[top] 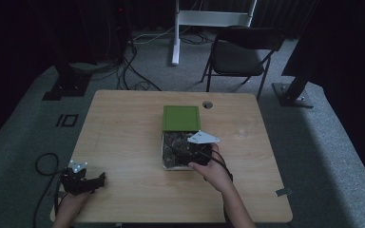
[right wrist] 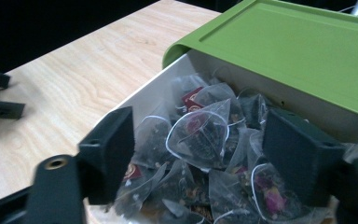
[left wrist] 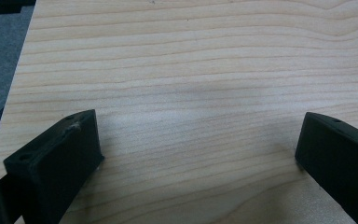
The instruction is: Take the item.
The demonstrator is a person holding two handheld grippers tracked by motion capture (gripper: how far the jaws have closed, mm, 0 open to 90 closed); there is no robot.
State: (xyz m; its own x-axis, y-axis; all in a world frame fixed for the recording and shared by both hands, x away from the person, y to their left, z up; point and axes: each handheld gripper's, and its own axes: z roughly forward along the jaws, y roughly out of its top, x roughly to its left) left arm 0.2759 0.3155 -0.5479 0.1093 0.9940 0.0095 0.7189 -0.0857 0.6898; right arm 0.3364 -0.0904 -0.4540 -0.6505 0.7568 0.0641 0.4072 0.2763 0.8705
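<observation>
At the table (top: 123, 142) centre, in the high view, a white box (top: 163, 156) packed with pyramid tea bags sits directly at 6 o'clock of its green lid (top: 181, 117), the two touching edge to edge. Right gripper (top: 190, 154) reaches over the box from 4 o'clock, held in the person's right hand (top: 215, 173), with its grey three-cornered plate (top: 203, 138) on top.

Right gripper view: the right gripper (right wrist: 198, 142) has both black jaws lowered into the box (right wrist: 144, 100), one at 9 o'clock and one at 3 o'clock of an upright, clear tea bag (right wrist: 200, 133) with dark leaves inside. Jaws are released and partly spread; the bag stands between them, and contact with the pads cannot be confirmed. More bags lie below and around it, one with pink petals (right wrist: 270, 196) at 5 o'clock. The green lid (right wrist: 298, 46) lies at 12 to 2 o'clock, overlapping the far box wall.

Left gripper (top: 81, 180) rests at the table's 7 o'clock corner in the high view, well apart from the box, held in the left hand (top: 71, 204).

Left gripper view: the left gripper (left wrist: 198, 144) has its jaws released and spread wide over bare wood (left wrist: 191, 70), with nothing between them
</observation>
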